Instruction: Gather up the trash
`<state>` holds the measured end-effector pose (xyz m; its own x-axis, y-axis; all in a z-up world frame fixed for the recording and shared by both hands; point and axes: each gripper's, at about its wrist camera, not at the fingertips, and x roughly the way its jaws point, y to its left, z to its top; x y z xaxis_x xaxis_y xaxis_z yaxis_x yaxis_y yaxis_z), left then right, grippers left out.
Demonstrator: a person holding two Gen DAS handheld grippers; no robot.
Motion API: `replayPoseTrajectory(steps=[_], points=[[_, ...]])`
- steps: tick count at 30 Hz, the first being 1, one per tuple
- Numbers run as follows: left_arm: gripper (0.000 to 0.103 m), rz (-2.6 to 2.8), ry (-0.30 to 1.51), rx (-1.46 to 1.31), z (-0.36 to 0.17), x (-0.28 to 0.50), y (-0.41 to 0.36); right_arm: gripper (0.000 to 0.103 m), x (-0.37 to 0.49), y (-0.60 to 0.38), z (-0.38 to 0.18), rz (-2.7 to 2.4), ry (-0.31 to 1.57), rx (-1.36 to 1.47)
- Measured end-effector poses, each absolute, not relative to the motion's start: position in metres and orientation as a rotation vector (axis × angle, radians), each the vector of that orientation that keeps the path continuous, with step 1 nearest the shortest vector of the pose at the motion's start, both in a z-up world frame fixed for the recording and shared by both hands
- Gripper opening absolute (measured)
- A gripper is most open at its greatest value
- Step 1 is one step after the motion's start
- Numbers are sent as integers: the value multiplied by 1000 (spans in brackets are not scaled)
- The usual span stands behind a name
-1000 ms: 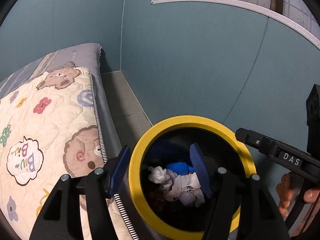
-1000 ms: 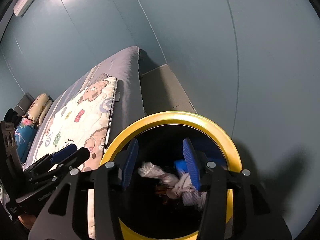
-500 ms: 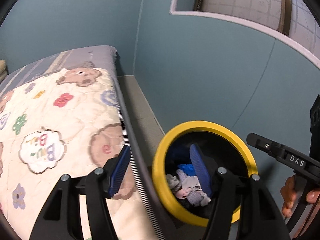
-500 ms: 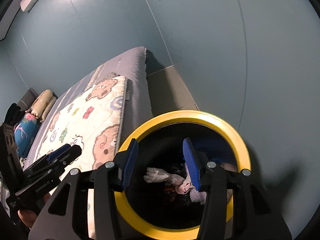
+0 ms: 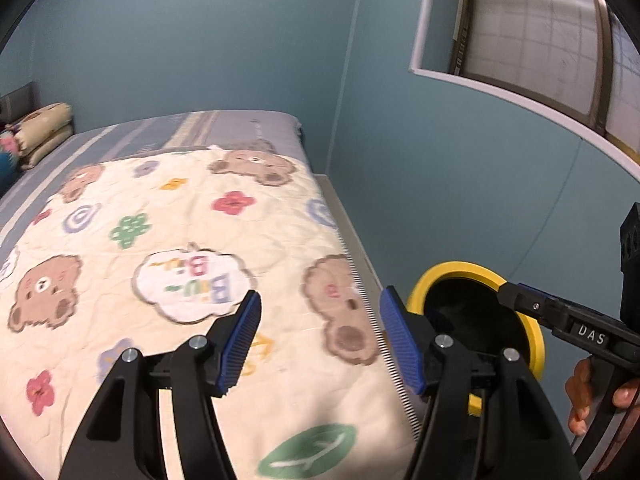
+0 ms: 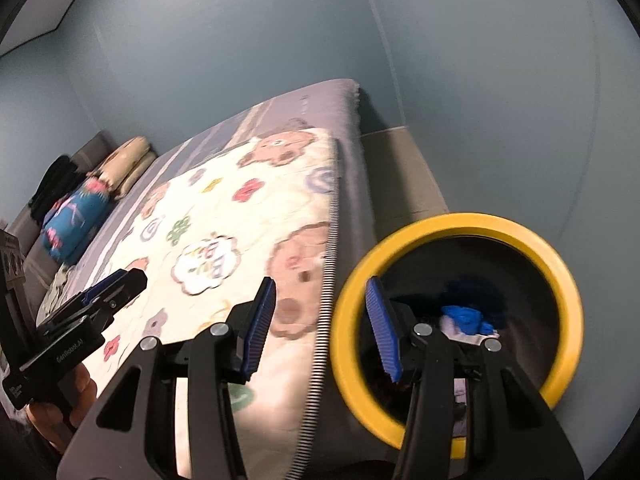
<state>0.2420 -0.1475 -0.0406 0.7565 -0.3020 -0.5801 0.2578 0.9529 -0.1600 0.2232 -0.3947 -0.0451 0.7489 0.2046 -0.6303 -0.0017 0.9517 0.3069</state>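
A black bin with a yellow rim (image 6: pixel 560 276) (image 5: pixel 452 270) stands on the floor between the bed and the wall. Inside it lie crumpled trash pieces, blue (image 6: pixel 464 316) and white. My left gripper (image 5: pixel 320 340) is open and empty over the bed's near edge, left of the bin. My right gripper (image 6: pixel 322 328) is open and empty too, over the gap between the quilt edge and the bin's rim. The right gripper's tip (image 5: pixel 524 300) crosses the bin's mouth in the left wrist view. At the lower left of the right wrist view shows the left gripper (image 6: pixel 108 292).
The bed carries a cream quilt with bears and flowers (image 5: pixel 180 240) (image 6: pixel 224 232). Pillows (image 6: pixel 124 164) and a blue bundle (image 6: pixel 74 216) lie at its far end. Teal walls close the corner; a window (image 5: pixel 532 36) sits high right. A narrow floor strip (image 6: pixel 404 172) runs along the wall.
Both grippers have pulled back from over the bin and swung left toward the bed. The bin has slid to the right in both views. Neither gripper's opening changed.
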Motion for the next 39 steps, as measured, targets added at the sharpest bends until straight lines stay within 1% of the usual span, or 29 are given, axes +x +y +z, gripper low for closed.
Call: replayPoseTrajectory(steps=[14, 22, 24, 27, 28, 29, 30, 31, 32, 33, 34, 36, 39], points=[[59, -143, 602, -167, -45, 195, -33, 45, 212, -255, -31, 246, 716, 167], [59, -70, 555, -175, -47, 160, 14, 46, 197, -221, -32, 200, 685, 116], [62, -62, 544, -174, -47, 152, 21, 55, 189, -215, -30, 199, 666, 104], [69, -59, 505, -178, -43, 134, 29, 63, 175, -210, -25, 204, 630, 114], [74, -56, 488, -173, -40, 127, 30, 66, 168, -210, -22, 193, 605, 114], [78, -53, 474, -168, -38, 122, 30, 73, 165, -210, -20, 191, 592, 118], [79, -53, 455, -164, -36, 115, 30, 78, 160, -210, -17, 194, 577, 124], [83, -53, 434, -161, -32, 109, 30, 79, 153, -210, -14, 195, 561, 130], [87, -50, 412, -158, -29, 102, 30, 83, 147, -211, -11, 188, 544, 133], [88, -49, 400, -155, -27, 99, 30, 89, 140, -212, -7, 177, 517, 135], [90, -54, 379, -150, -23, 93, 29, 92, 136, -213, -4, 169, 499, 139], [94, -55, 342, -133, -16, 82, 26, 95, 125, -215, 3, 152, 456, 140], [95, -50, 287, -102, -7, 66, 20, 95, 107, -218, 13, 127, 393, 125]])
